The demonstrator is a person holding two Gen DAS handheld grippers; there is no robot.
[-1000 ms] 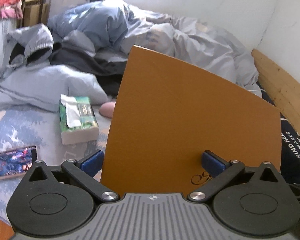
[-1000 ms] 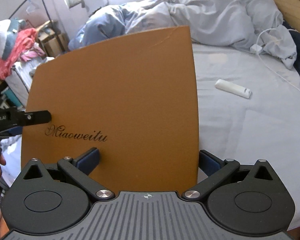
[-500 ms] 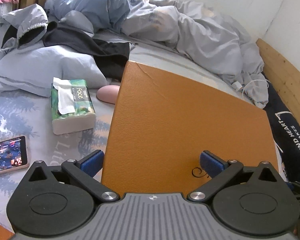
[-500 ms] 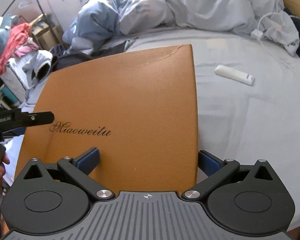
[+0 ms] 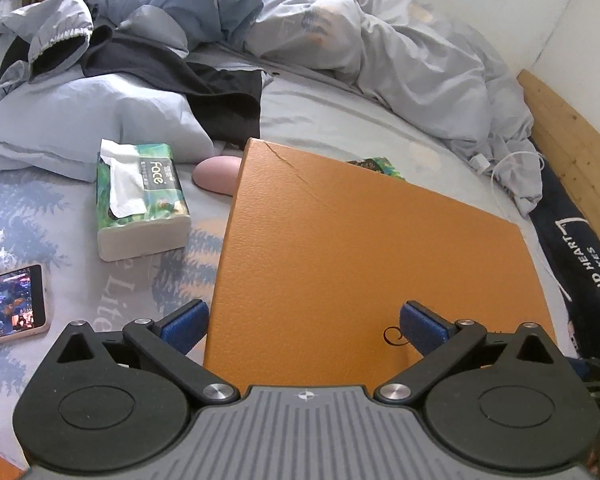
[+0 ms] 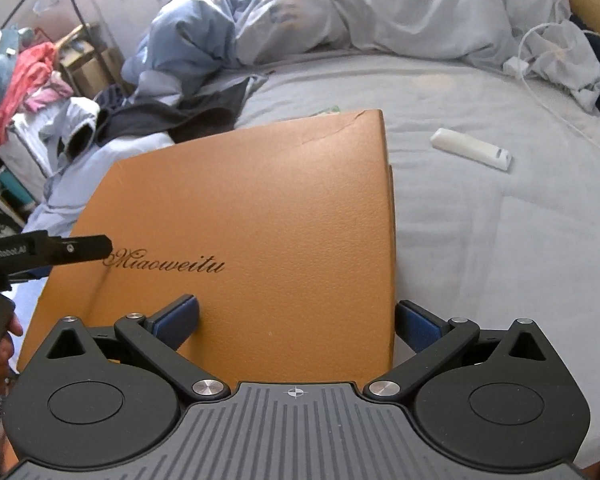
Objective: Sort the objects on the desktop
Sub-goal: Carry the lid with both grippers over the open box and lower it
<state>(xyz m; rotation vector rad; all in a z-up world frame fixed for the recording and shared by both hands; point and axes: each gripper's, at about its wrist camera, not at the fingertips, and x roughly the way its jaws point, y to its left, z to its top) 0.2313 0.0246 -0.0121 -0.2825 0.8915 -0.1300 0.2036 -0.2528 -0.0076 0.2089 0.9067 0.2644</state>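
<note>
— What is nearest the left gripper (image 5: 304,322)?

— An orange leather-textured mat (image 5: 364,252). The jaws stand wide apart, one blue pad (image 5: 185,322) off the mat's left edge, the other above its near corner. Whether they pinch it, I cannot tell.

— And the right gripper (image 6: 296,320)?

— Also spread wide, straddling the mat's (image 6: 252,232) right edge: left pad over the surface, right pad off the side. The "Miaoweitu" script sits just ahead, and the left gripper's finger (image 6: 72,250) reaches to its first letter.

— Where is the mat?

— Low over the bed (image 6: 480,240), tilted slightly.

— Beyond it?

— On the left, a phone (image 5: 10,304), then a tissue pack (image 5: 140,200), a pink rounded object (image 5: 216,174). On the right, a white remote (image 6: 472,153). Farthest, a rumpled duvet (image 5: 380,52).
</note>
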